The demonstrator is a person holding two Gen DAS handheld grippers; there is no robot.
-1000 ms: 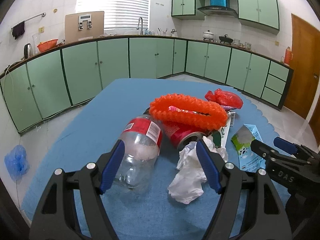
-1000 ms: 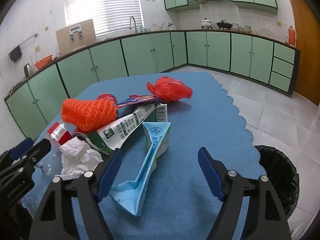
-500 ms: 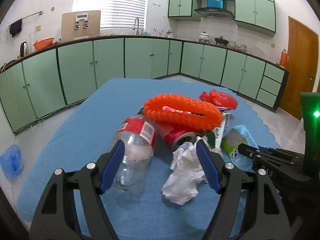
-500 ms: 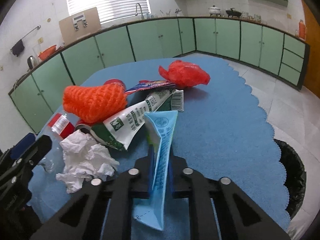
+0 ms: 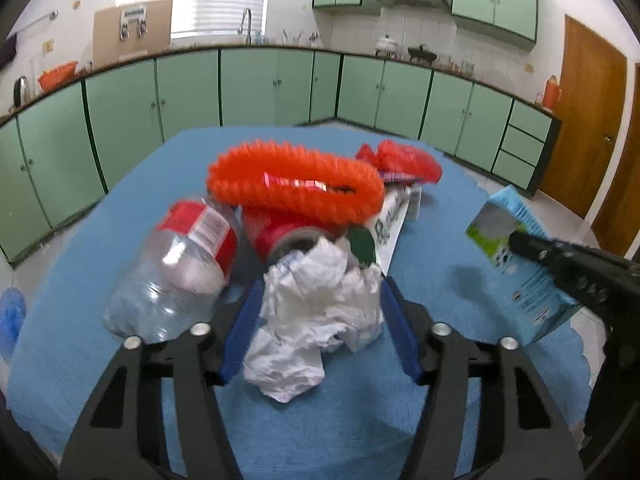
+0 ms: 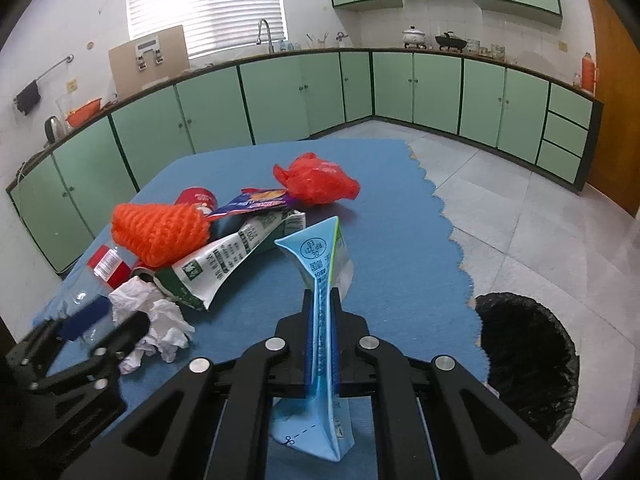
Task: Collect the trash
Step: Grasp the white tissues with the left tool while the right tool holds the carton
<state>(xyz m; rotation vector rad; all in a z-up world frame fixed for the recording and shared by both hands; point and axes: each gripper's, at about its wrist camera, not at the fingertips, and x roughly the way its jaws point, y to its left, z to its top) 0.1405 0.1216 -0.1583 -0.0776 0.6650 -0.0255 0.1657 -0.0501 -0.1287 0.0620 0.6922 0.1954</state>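
A pile of trash lies on the blue table (image 5: 100, 240). My left gripper (image 5: 320, 320) has its blue fingers around a crumpled white tissue (image 5: 316, 300), partly closed, pads at its sides. My right gripper (image 6: 322, 344) is shut on a flattened light-blue milk carton (image 6: 320, 280) and holds it above the table; the carton also shows in the left wrist view (image 5: 516, 256). An orange foam net (image 5: 292, 186), a clear plastic bottle with red label (image 5: 176, 272), a red can (image 5: 280, 236), a green-white carton (image 6: 224, 260) and a red plastic bag (image 6: 316, 180) lie in the pile.
A black-lined trash bin (image 6: 528, 364) stands on the floor at the table's right edge. A purple snack wrapper (image 6: 256, 202) lies by the red bag. Green kitchen cabinets (image 6: 280, 100) run along the walls behind.
My right gripper closed on the blue carton and lifted it off the table. My left gripper moved right from the bottle to the white tissue and narrowed around it.
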